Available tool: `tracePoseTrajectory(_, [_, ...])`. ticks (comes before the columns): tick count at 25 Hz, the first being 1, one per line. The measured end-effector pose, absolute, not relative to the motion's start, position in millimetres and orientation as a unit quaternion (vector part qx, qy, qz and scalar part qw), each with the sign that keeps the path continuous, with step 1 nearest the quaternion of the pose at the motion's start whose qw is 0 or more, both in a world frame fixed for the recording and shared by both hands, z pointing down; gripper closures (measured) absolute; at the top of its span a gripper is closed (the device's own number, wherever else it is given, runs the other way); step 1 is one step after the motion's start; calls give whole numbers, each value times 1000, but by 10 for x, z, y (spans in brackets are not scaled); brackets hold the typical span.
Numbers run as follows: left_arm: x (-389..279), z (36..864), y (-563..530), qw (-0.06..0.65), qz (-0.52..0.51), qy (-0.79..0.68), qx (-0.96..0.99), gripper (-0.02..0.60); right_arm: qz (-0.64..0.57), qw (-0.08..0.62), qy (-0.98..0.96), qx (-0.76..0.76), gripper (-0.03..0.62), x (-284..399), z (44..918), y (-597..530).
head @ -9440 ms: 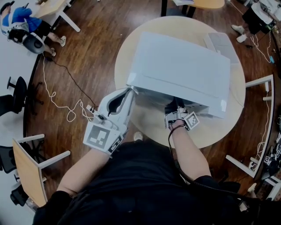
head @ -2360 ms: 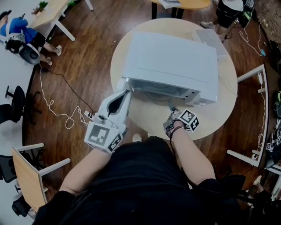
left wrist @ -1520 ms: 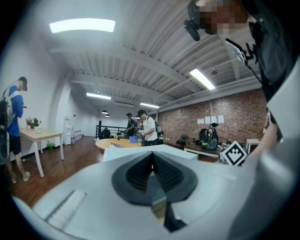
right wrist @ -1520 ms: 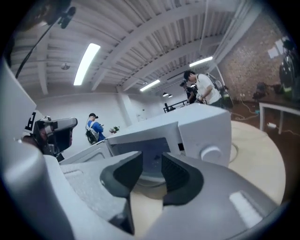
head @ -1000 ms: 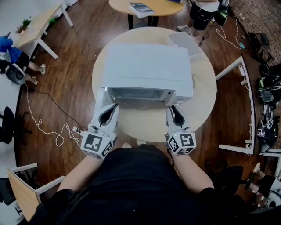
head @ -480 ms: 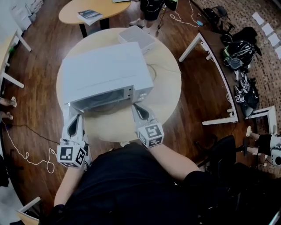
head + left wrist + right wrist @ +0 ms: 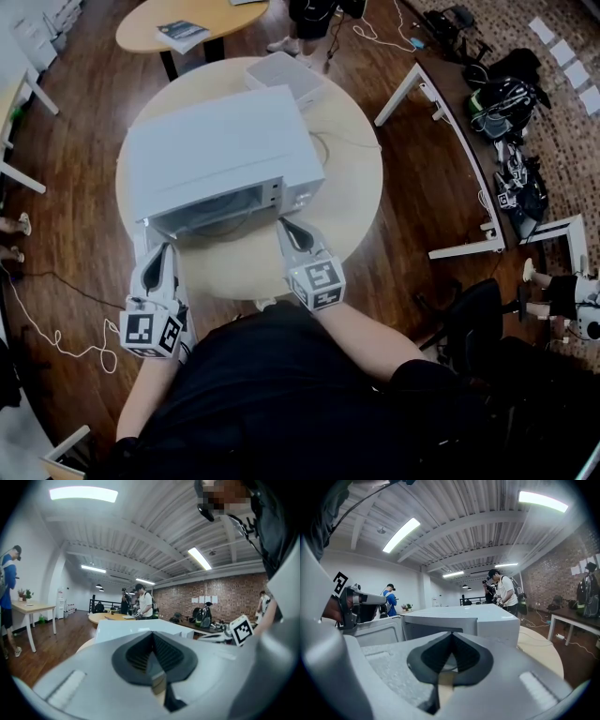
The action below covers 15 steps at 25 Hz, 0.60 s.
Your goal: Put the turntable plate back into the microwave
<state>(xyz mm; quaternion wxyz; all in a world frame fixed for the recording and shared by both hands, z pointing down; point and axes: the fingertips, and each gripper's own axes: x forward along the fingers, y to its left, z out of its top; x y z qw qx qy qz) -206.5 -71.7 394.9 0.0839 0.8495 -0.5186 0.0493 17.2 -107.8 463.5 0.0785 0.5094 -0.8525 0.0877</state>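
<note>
Dark wood floor (image 7: 75, 187), brick wall (image 7: 183, 601), ceiling strip lights (image 7: 83, 494)

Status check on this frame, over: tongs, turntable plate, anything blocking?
Shut and empty: left tongs, right tongs. In open microwave, turntable plate seems seated, faint. Nothing blocks the opening.

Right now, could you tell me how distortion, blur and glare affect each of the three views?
Head view: sharp and evenly lit, though the wide lens curves the floorboards. Left gripper view: heavy fisheye, dark corners, ceiling light blown out, the left gripper itself soft. Right gripper view: same fisheye and glare; the microwave looks fairly sharp.
</note>
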Motion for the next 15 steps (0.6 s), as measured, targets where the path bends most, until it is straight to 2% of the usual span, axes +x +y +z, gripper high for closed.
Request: tracePoseTrajectory(15, [-2051,3925,-675,83,38,-512,854,578,85,77,-846,520,592,227,4592,-1010])
